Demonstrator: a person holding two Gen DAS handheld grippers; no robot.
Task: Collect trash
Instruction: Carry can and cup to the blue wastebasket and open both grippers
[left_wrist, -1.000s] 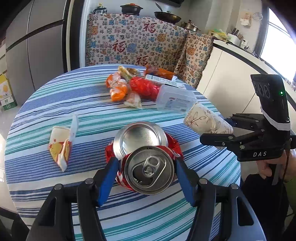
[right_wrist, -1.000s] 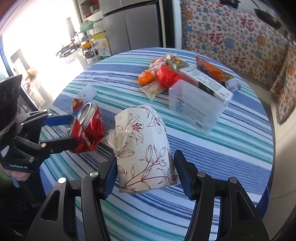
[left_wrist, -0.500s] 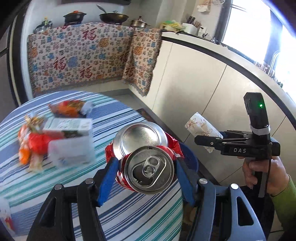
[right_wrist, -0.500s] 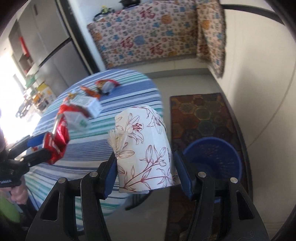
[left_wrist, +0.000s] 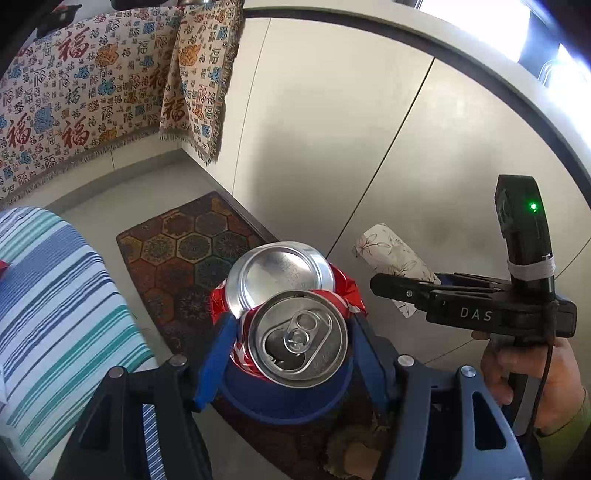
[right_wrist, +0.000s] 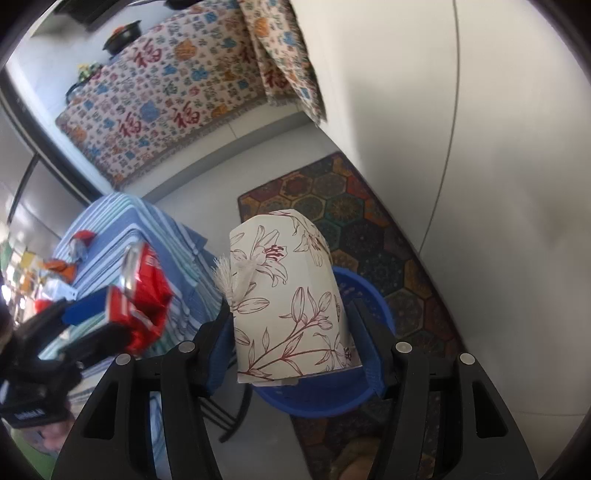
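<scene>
Both grippers have swung off the striped table to above the blue bin at lower centre. The left gripper is clamped on the crushed can, the right gripper on the floral cup; dropping looks next.

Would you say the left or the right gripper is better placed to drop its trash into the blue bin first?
Probably the right gripper: its paper cup hangs centred over the blue bin. The left gripper holds the crushed can nearer the rim.
</scene>
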